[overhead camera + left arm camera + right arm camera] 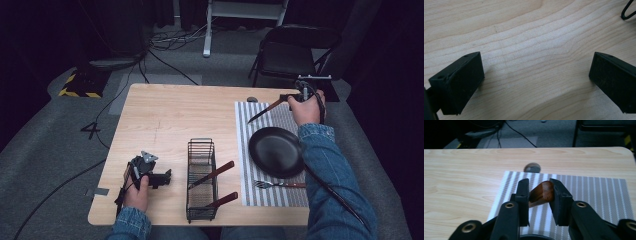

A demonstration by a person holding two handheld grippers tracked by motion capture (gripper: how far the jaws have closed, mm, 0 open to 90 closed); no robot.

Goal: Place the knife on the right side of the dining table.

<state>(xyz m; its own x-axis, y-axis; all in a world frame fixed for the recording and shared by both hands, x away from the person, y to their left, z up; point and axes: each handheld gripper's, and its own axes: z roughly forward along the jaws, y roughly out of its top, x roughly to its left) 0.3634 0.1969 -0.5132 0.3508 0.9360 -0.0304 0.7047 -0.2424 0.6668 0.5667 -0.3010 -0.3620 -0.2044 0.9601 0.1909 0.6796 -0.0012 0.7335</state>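
no readable writing; right tongs (539,195) grip knife (266,109).

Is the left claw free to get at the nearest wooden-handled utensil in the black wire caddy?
Probably yes. The left claw is open with nothing in it, beside the black wire caddy, and the nearest wooden handle sticks out over its far side with nothing covering it.

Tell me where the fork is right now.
In the high view, the fork lies flat on the striped placemat at the table's right side, just on the person's side of the black plate, right of the wire rack.
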